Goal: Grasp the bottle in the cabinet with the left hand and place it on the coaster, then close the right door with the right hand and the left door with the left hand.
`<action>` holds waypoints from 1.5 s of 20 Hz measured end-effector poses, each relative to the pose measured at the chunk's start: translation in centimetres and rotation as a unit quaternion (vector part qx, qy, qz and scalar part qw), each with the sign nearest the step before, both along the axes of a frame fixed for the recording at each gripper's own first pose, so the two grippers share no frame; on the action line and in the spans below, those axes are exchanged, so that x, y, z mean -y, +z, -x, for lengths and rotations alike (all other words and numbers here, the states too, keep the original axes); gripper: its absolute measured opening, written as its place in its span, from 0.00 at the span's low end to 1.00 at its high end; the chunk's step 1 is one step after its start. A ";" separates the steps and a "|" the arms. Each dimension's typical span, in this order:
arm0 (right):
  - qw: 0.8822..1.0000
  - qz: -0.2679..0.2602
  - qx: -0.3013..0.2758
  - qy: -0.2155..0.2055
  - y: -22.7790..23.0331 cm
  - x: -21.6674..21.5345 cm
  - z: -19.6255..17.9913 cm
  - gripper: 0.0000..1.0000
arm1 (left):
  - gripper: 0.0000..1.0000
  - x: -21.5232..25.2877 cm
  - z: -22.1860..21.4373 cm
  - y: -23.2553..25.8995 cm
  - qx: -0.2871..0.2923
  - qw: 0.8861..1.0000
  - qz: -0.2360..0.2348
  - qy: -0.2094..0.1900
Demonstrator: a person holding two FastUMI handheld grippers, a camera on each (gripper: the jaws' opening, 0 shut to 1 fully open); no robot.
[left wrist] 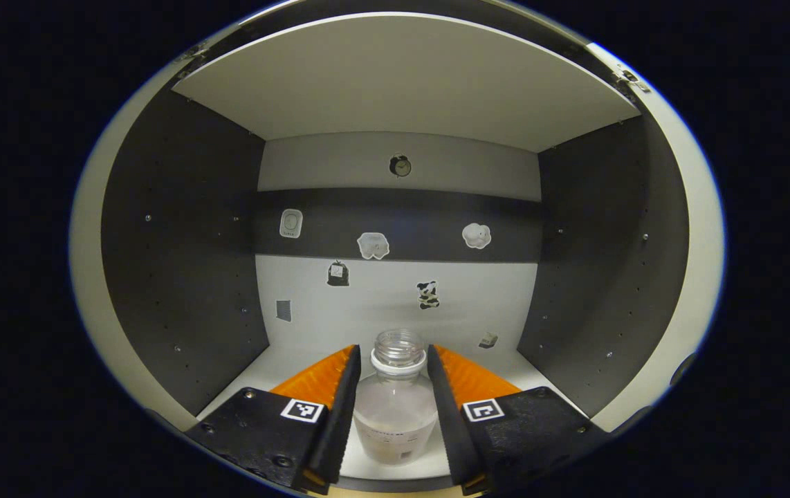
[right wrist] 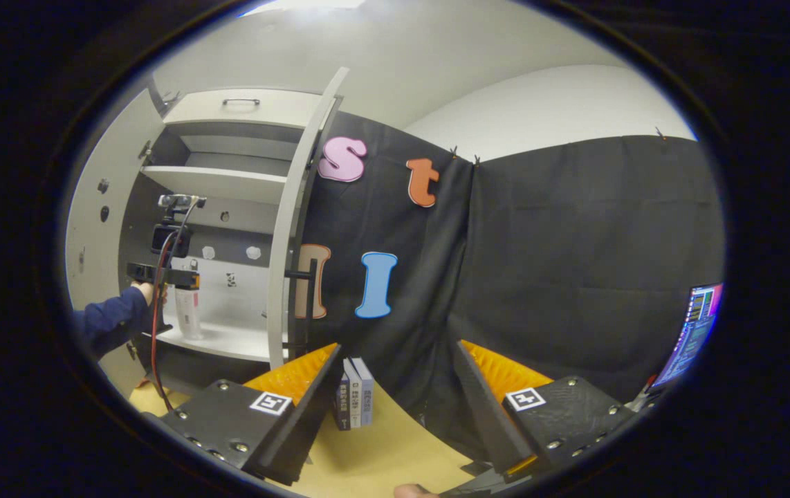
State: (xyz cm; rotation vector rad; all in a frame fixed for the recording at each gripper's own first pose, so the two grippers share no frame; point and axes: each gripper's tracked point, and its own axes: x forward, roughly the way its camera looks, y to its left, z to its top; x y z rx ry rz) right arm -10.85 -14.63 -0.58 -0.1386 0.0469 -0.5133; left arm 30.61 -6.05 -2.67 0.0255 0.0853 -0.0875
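In the left gripper view my left tongs (left wrist: 395, 387) reach into the open cabinet (left wrist: 180, 277), and the bottle (left wrist: 396, 404) stands upright between their two fingers on the cabinet's pale bottom shelf (left wrist: 277, 366). The bottle is clear, uncapped, with a white collar below its open mouth. The fingers sit just beside its body on both sides; I cannot tell whether they press on it. Behind the bottle, the cabinet's back wall carries small stickers (left wrist: 373, 245), and a pale shelf board (left wrist: 402, 83) spans the cabinet above.

In the right gripper view my right tongs (right wrist: 395, 408) are spread wide and hold nothing, hovering over the yellow counter (right wrist: 381, 449). The cabinet (right wrist: 222, 180) stands well to the left of them with both doors swung open: the right door (right wrist: 295, 221) edge-on, the left door (right wrist: 94, 228) further left. There the left tongs (right wrist: 163, 274), held by a hand in a dark blue sleeve (right wrist: 108, 321), are level with the bottle (right wrist: 189, 311) on the cabinet's bottom shelf. A few books (right wrist: 355, 401) stand on the counter just right of the cabinet, against the black cloth. A lit screen (right wrist: 696, 332) is far right of the cabinet.
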 end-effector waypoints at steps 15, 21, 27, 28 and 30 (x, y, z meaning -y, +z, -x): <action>0.999 -0.021 0.014 0.041 0.3 -0.4 0.7 0.94 | 0.32 0.1 7.7 4.1 0.030 0.997 0.036 -0.059; 0.997 -0.022 0.022 0.071 0.9 -1.0 -0.5 0.97 | 0.32 -0.8 15.0 2.2 0.024 0.996 0.033 -0.083; 0.994 -0.023 0.023 0.102 0.8 -1.9 -2.1 0.94 | 0.32 -1.3 20.8 -2.7 0.017 0.993 0.033 -0.108; 0.994 -0.022 0.022 0.107 0.7 -2.1 -2.4 0.97 | 0.32 -1.7 21.6 -4.0 0.014 0.994 0.032 -0.108; 0.993 -0.022 0.022 0.116 0.6 -2.5 -2.8 0.94 | 0.32 -2.2 23.3 -6.8 0.001 0.994 0.036 -0.101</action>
